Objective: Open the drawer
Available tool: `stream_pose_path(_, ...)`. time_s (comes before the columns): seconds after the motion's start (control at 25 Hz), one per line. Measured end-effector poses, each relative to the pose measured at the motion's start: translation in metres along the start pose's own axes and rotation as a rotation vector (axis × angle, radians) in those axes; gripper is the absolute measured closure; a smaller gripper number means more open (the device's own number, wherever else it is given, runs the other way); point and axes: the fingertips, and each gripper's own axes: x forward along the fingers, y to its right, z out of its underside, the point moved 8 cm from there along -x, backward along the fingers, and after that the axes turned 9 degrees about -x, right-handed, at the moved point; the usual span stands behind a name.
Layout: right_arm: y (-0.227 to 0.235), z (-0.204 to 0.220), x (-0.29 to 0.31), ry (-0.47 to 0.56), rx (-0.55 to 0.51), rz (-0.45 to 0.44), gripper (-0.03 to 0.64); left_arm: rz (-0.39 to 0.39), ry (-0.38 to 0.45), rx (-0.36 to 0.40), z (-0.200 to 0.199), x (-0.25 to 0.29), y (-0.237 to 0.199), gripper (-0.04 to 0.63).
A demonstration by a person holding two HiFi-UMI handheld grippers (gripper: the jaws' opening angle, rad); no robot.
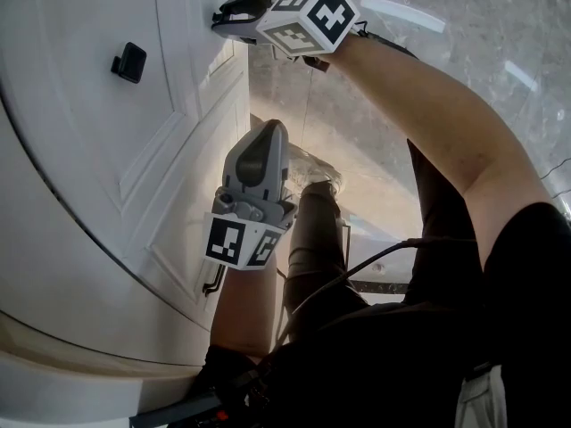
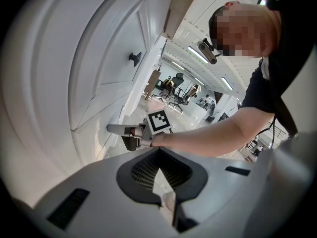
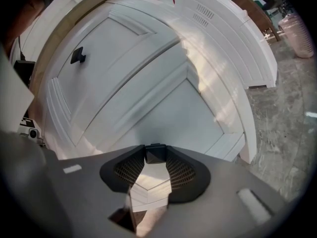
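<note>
The white cabinet [image 1: 107, 176] fills the left of the head view, its panelled drawer fronts [image 3: 148, 83] facing me. My right gripper [image 1: 223, 18] reaches to the cabinet front at the top of the head view. In the right gripper view a small black knob [image 3: 155, 153] sits between the jaws of my right gripper [image 3: 154, 158], which close on it. The left gripper view shows the right gripper [image 2: 119, 133] with its fingers against the white front. My left gripper [image 1: 270, 130] hangs in mid-air beside the cabinet with its jaws together and nothing in them.
Another black knob [image 1: 129, 61] sits on a higher panel, also seen as a knob [image 3: 78, 56] in the right gripper view. A thin black handle [image 1: 212, 283] hangs near the cabinet top. Marbled floor [image 1: 446, 52] lies to the right; my leg and shoe [image 1: 317, 181] stand below the left gripper.
</note>
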Motion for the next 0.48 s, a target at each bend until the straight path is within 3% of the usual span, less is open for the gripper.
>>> stream_pose_path(0.48,-0.0049,-0.0011,-0.0073,-0.073,-0.157,0.033,0.485,-0.011,0.038,0.005,-0.0104,-0.0090,0.0023,0.595)
